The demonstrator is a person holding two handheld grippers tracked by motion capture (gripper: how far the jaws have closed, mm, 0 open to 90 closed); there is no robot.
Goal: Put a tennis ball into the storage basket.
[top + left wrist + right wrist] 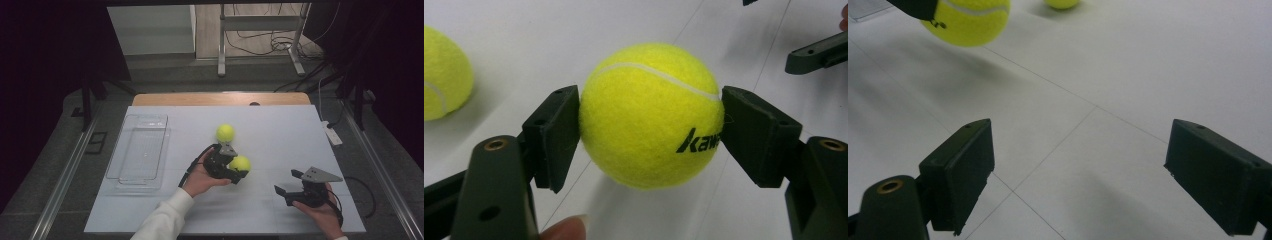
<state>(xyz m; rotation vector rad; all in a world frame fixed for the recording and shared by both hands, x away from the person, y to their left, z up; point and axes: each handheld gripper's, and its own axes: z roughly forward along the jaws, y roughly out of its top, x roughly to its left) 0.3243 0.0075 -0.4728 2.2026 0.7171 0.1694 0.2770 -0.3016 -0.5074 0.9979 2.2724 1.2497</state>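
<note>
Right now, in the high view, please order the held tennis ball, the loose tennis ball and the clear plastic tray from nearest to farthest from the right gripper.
1. Held tennis ball, to the right gripper's left, in the left gripper.
2. Loose tennis ball, farther back on the table.
3. Clear plastic tray, at the table's left side.

Yellow-green ball (651,115) — white seam, black lettering

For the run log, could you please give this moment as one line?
left gripper: shut on tennis ball | right gripper: open | second ball: on table
</note>
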